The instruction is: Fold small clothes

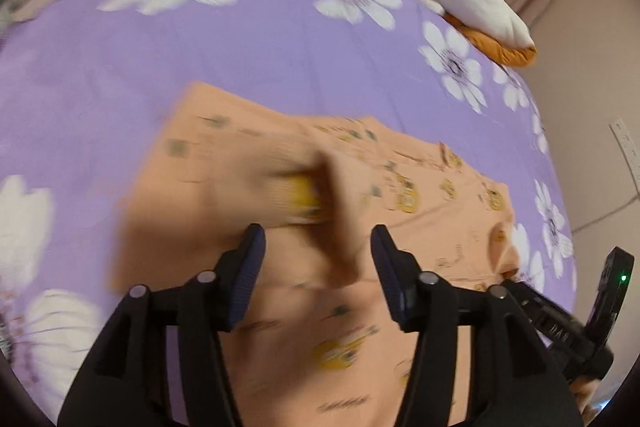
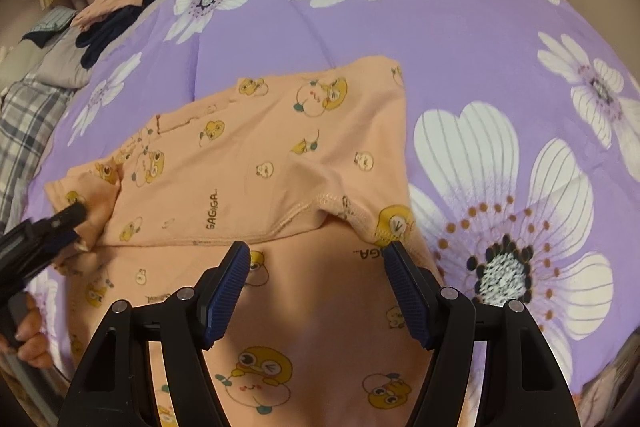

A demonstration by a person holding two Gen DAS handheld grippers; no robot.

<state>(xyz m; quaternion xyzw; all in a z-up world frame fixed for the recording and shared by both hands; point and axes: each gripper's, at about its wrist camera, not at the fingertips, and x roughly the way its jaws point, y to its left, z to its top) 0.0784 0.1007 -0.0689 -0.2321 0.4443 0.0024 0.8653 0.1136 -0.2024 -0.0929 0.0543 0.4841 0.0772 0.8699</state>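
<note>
Garment (image 2: 256, 163), peach with cartoon print, lies on the bed (image 2: 460, 39), far part already folded toward the near part. Right gripper (image 2: 316, 283) hovers over the fold edge, fingers apart, empty. Left gripper (image 1: 316, 259) likewise parted over the cloth; view blurred. Judgement: both poised for the next fold.

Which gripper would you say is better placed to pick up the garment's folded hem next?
Probably the right gripper: it is open, with the hem of the garment just ahead of its fingertips. The left gripper sits off at the garment's side edge.
</note>
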